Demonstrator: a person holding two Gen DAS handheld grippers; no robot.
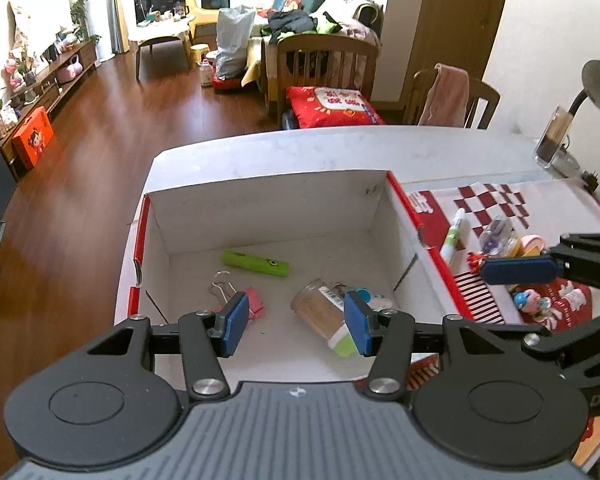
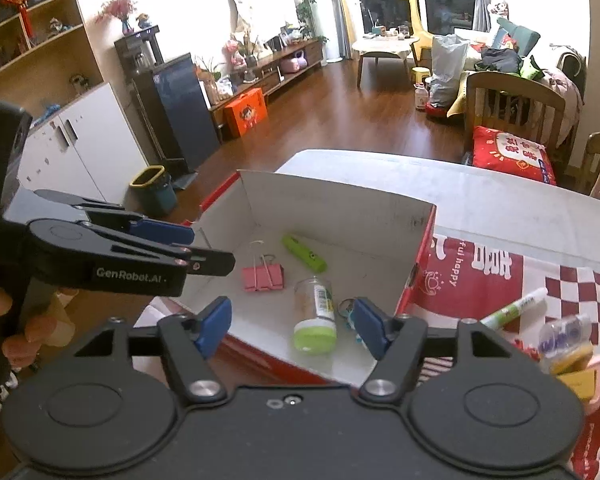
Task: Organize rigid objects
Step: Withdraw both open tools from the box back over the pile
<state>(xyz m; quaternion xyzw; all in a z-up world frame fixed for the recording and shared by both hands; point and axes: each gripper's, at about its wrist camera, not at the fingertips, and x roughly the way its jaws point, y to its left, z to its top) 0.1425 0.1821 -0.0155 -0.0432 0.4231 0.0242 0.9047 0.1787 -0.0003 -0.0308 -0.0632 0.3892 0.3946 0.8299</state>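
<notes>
With both our left gripper (image 1: 296,324) and right gripper (image 2: 290,328) jaws parted and empty above the box (image 1: 268,208) near the worktop's left edge, we risk knocking the marker (image 1: 454,236) lying outside it.

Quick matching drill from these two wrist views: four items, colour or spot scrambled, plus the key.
Items:
1. binder clip
2. jar
3. marker pen
4. box

Matches:
A. lying outside the box, on the checked lid
B. pink, inside the box
C. white inside, red rim
D. on its side in the box, green cap

Pairs: 1-B, 2-D, 3-A, 4-C
</notes>
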